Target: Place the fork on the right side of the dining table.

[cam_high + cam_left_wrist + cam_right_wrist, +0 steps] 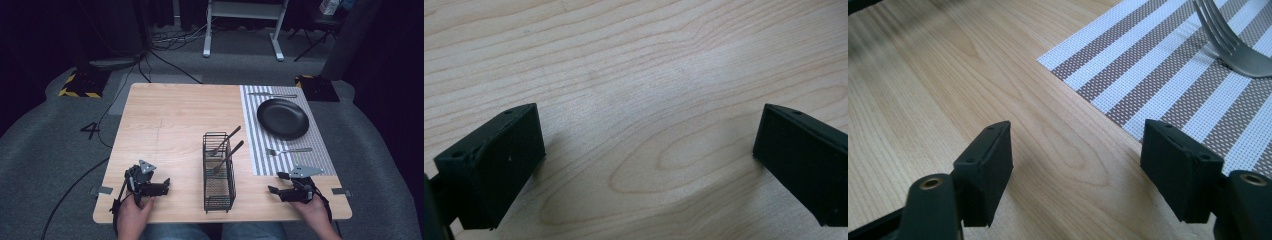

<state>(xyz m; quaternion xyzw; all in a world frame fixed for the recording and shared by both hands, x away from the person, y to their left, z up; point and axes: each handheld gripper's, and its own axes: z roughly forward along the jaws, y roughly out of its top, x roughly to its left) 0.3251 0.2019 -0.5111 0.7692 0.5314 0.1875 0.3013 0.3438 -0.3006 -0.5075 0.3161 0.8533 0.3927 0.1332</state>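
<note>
Evidently both grippers, left gripper (161, 187) and right gripper (278, 182), are resting wide open on the tabletop (170, 120) either side of the wire basket (219, 175), probably readying to reach for its cutlery.

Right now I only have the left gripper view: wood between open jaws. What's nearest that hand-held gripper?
Observer: A black wire caddy, to the right of the left hand-held gripper and apart from it.
Operator: Anything in it?
Observer: Two dark-handled utensils, leaning up and to the right.
Operator: Right hand-held gripper?
Observer: Right hand-held gripper is open at the striped placemat's near corner, a fork just beyond.
</note>
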